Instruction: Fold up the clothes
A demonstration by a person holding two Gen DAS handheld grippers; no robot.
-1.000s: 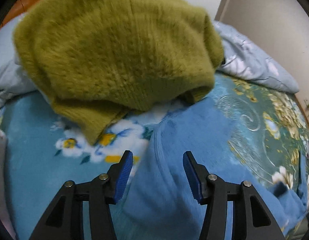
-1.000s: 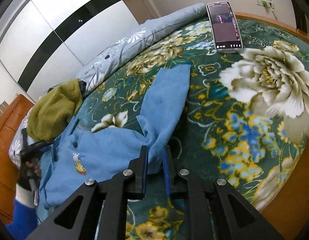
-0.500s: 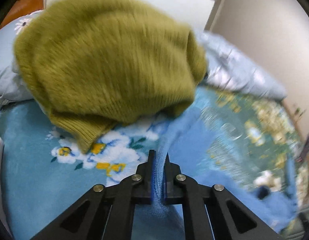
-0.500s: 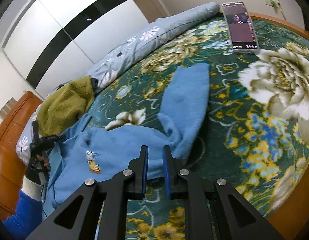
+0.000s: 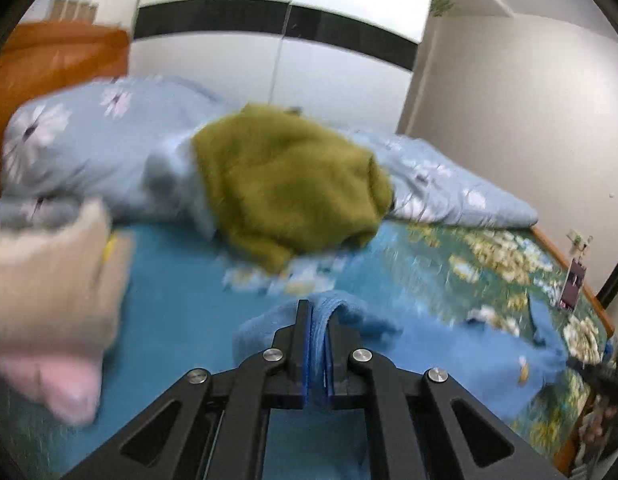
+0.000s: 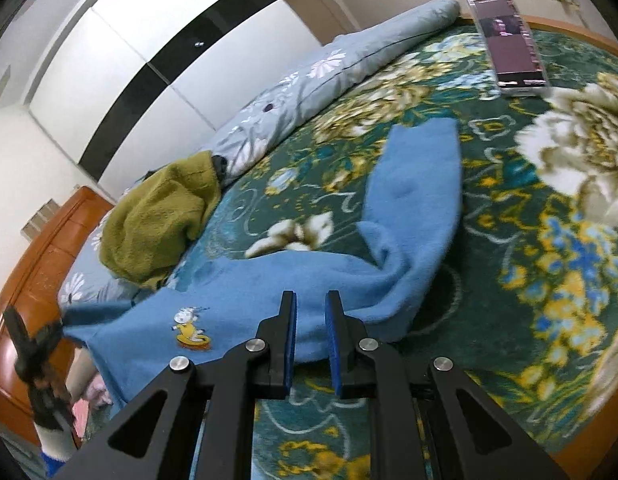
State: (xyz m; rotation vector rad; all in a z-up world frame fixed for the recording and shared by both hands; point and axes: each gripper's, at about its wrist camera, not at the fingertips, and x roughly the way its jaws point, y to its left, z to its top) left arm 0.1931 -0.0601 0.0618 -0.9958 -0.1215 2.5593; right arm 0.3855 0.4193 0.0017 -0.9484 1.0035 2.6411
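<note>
A light blue sweatshirt [image 6: 293, 284] with a small cartoon patch lies spread on the floral bed cover, one sleeve [image 6: 421, 184] reaching toward the far side. My left gripper [image 5: 317, 312] is shut on a bunched fold of the sweatshirt [image 5: 337, 312] and holds it lifted off the bed; it shows at the left edge of the right wrist view [image 6: 49, 332]. My right gripper [image 6: 311, 300] is shut on the sweatshirt's near edge, with cloth between its narrowly parted pads.
An olive green fuzzy sweater [image 5: 293, 184] lies heaped against a rolled grey-blue floral duvet [image 5: 89, 148]. A beige and pink garment [image 5: 49, 300] is at the left. A phone [image 6: 509, 44] lies on the bed cover [image 6: 549, 280] at the far side. A wooden headboard [image 6: 37, 272] borders the bed.
My left gripper has closed on the sweatshirt and lifted it up and back from the green sweater. My right gripper has stayed on the sweatshirt's edge and shifted a little along it.
</note>
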